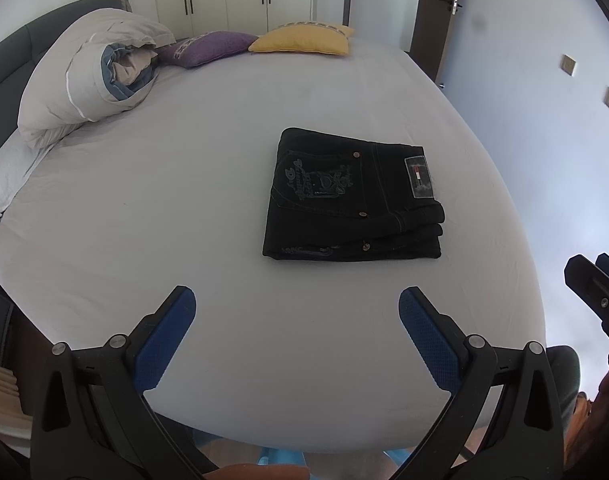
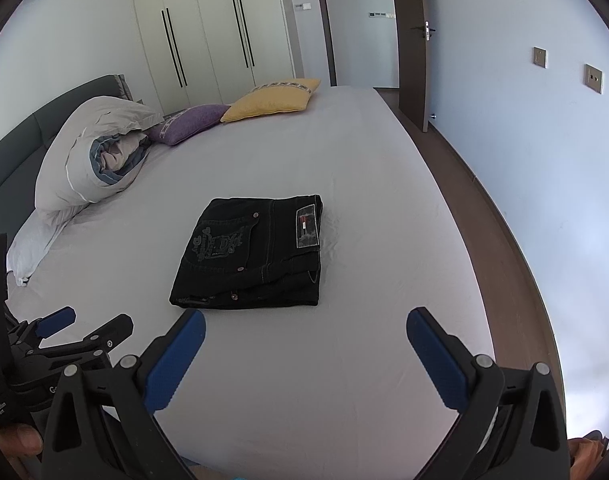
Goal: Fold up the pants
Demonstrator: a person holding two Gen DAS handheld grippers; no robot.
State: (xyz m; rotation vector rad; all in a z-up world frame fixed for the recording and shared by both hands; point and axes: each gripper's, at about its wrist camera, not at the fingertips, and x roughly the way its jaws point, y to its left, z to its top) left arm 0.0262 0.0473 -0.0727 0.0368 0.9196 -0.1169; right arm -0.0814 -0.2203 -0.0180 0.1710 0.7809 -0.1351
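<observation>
Left wrist view, left to right: rolled-up duvet point(image 1: 92, 76) in the upper left of frame against the dark headboard point(image 1: 8, 52), purple cushion point(image 1: 208, 46) and yellow cushion point(image 1: 304, 40) along the top, then the pants point(image 1: 352, 196) right of centre on the pale bed sheet point(image 1: 164, 208). Pants are black denim, folded into a compact squarish stack of several layers, back pocket up with pale embroidered lettering, copper rivets, a grey waistband patch with a small red-white-blue flag toward the right edge; layered fold edges face the lower right. My left gripper point(image 1: 296, 300) sits at the bottom of frame, blue pads wide apart, holding nothing, well short of the pants. My right gripper point(image 1: 592, 280) pokes in at the right edge. Right wrist view: same pants point(image 2: 252, 252) at centre, stack flat, patch on its right side. My right gripper point(image 2: 306, 322) at the bottom, pads spread apart, empty, tips near the stack's front edge without touching. Wardrobe point(image 2: 212, 32) top centre, door point(image 2: 412, 40) upper right.
</observation>
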